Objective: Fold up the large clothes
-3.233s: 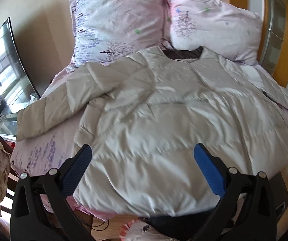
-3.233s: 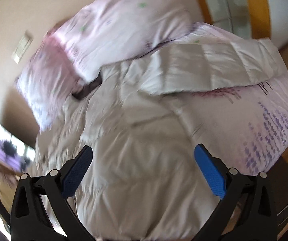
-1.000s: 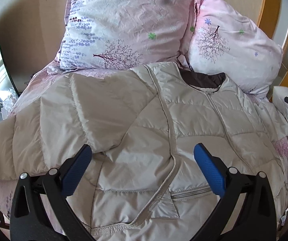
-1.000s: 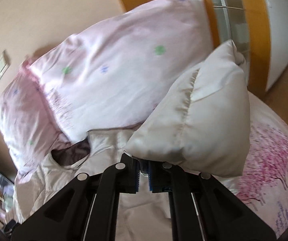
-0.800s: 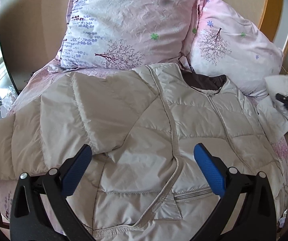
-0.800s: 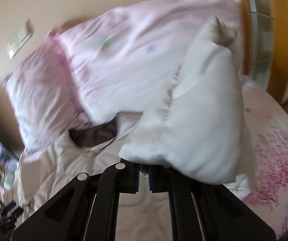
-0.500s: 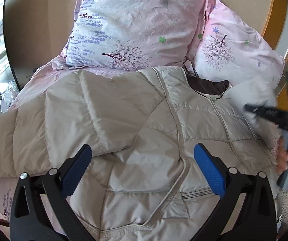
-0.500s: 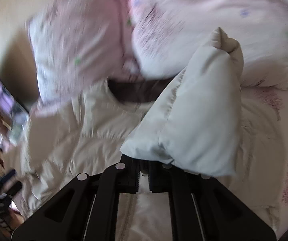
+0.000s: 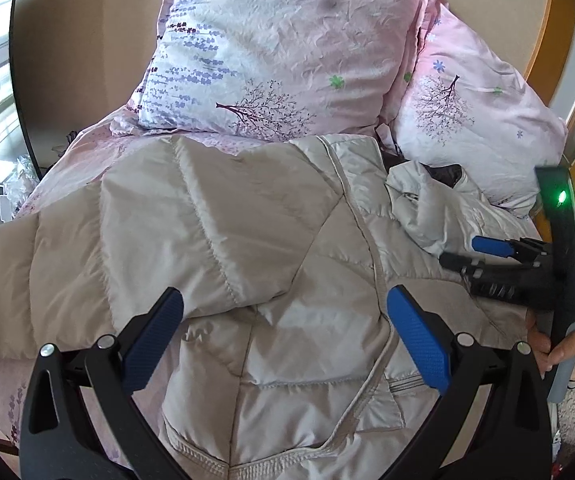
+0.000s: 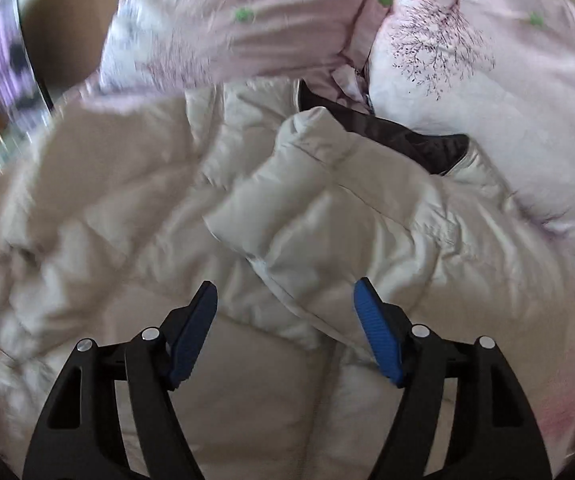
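Right claw (image 10: 285,320) just spread, sleeve (image 10: 307,208) dropped across jacket (image 9: 287,320) chest at 12 o'clock. Left claw (image 9: 285,336) spread, empty. Left-hand sleeve (image 9: 67,260) at 9 o'clock unfolded; body folds remain.

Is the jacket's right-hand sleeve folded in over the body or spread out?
Folded in. The sleeve lies across the jacket chest, cuff near the dark collar; the right gripper, jaws just opened, has nothing between them.

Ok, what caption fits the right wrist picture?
Open right gripper above the puffy jacket's folded-in sleeve.
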Available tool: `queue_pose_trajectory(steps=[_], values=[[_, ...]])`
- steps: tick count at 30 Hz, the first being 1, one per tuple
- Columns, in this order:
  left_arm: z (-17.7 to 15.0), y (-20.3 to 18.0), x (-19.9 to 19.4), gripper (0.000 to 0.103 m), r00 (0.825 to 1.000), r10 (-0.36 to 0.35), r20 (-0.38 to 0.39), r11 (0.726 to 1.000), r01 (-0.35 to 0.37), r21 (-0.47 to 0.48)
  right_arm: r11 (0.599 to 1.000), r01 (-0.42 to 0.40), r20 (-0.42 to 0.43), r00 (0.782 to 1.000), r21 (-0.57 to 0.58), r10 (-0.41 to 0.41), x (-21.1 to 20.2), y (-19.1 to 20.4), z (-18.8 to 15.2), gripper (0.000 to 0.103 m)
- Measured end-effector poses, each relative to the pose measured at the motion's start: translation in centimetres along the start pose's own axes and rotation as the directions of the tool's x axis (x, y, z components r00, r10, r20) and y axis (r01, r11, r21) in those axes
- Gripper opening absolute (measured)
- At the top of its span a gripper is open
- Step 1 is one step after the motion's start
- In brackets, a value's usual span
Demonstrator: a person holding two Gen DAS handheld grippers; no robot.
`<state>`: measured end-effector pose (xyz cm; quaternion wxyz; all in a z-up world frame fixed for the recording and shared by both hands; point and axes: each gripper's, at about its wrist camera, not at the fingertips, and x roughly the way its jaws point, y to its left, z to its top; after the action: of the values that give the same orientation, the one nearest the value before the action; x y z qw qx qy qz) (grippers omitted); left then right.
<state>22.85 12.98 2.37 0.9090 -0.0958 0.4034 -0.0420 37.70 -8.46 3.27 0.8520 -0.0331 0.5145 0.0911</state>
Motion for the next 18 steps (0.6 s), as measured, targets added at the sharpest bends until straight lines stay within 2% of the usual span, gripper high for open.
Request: queue_pose_trajectory(steps=[1, 3, 6, 9, 11, 13, 15, 18], values=[[-0.1, 0.2, -0.1, 0.101, 1.0, -0.008, 0.005, 1.0, 0.008, -0.004, 0.998, -0.038, 0.006, 0.999, 0.048, 0.038, -0.2, -0.6, 0.3, 0.061], [-0.2, 0.6, -0.5, 0.101, 0.999, -0.025, 0.029, 1.0, 0.026, -0.014, 0.983, -0.118, 0.026, 0.993, 0.138, 0.116, -0.2, -1.8, 1.0, 0.045], [-0.6, 1.4, -1.7, 0.101, 0.995, -0.036, 0.094, 0.999, 0.037, -0.014, 0.957, -0.173, 0.054, 0.985, 0.233, 0.165, 0.5, -2.8, 2.4, 0.035], [-0.9, 2.6, -2.9, 0.101, 0.99, -0.046, 0.136, 0.998, 0.051, -0.032, 0.94, -0.187, 0.018, 0.982, 0.284, 0.19, 2.4, -3.2, 3.6, 0.034], [-1.1, 3.7, -3.8, 0.101, 0.986, -0.04, 0.16, 0.997, 0.05, -0.06, 0.943, -0.172, -0.064, 0.978, 0.285, 0.198, 4.7, -2.8, 4.1, 0.034], [-1.3, 5.0, -4.4, 0.101, 0.986, -0.014, 0.165, 0.995, 0.03, -0.095, 0.958, -0.132, -0.13, 0.977, 0.254, 0.169, 6.1, -2.1, 4.2, 0.034], [-1.8, 6.9, -5.0, 0.101, 0.989, 0.003, 0.147, 0.989, 0.018, -0.144, 0.96, -0.128, -0.145, 0.975, 0.248, 0.168, 5.8, -1.9, 4.6, 0.034], [-3.0, 11.0, -5.7, 0.101, 0.994, -0.011, 0.112, 0.961, 0.042, -0.274, 0.934, -0.188, -0.104, 0.968, 0.305, 0.229, 3.8, -2.7, 4.2, 0.038]])
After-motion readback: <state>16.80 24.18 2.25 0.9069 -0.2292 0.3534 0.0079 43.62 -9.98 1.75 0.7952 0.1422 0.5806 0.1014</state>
